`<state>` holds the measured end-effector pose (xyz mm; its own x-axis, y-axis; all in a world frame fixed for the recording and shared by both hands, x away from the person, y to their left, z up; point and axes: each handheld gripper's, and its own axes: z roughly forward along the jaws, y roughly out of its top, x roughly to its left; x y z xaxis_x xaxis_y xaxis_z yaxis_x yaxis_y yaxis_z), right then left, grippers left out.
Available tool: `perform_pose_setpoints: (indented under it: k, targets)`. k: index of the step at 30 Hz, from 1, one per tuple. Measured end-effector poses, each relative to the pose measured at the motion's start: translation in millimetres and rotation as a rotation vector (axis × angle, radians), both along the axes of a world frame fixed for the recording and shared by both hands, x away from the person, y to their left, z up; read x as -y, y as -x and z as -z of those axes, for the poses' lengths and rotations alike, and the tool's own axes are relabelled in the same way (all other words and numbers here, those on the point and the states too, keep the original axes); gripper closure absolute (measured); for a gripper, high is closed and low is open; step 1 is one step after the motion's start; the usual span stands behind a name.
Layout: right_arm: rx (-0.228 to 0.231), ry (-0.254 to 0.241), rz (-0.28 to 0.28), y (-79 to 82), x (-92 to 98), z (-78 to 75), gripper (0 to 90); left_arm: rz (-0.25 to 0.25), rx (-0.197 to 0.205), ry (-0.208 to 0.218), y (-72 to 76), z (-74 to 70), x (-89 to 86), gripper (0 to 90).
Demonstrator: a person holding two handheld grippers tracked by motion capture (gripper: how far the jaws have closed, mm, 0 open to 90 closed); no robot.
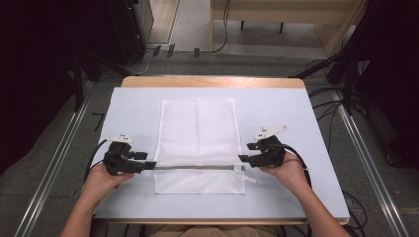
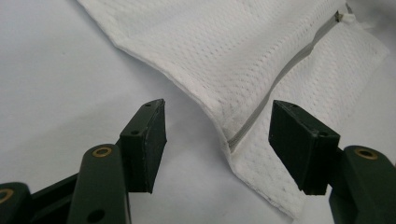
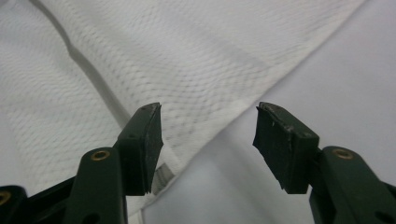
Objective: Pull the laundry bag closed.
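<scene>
A white mesh bag (image 1: 197,133) lies flat on the pale table cover (image 1: 133,103), with a grey zipper (image 1: 195,167) running across it near the front edge. The zipper's white pull (image 1: 240,169) sits at the right end. My left gripper (image 1: 148,160) is open at the zipper's left end; in the left gripper view the zipper end (image 2: 243,133) and the bag's edge lie between the spread jaws (image 2: 217,135), untouched. My right gripper (image 1: 245,152) is open beside the bag's right edge. In the right gripper view the bag's hem (image 3: 210,135) crosses the gap between the jaws (image 3: 208,140).
The table's wooden rim (image 1: 212,81) shows at the far side. Metal floor rails (image 1: 365,153) run along both sides. Cables (image 1: 326,106) lie on the floor to the right, and dark stands (image 1: 89,59) rise at the back left.
</scene>
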<state>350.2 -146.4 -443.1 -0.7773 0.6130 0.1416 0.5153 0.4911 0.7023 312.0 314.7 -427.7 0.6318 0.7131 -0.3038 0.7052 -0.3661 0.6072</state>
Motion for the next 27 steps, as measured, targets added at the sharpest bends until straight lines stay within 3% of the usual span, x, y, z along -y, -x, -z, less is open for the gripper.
perform_pose_setpoints:
  k: [3, 18, 27]
  targets:
    - [0.010, -0.021, 0.045, -2.2, 9.6, -1.8, 41.3, -0.028, 0.027, 0.008, 0.3, -2.1, -4.4, 36.3]
    - [0.041, -0.076, 0.160, -10.4, 47.2, -3.6, 32.9, -0.139, 0.066, 0.031, -3.1, -3.7, -24.0, 35.7]
    - [0.071, -0.054, 0.205, -15.9, 58.3, 3.8, 26.5, -0.199, 0.075, 0.015, -5.5, -1.4, -34.5, 35.7]
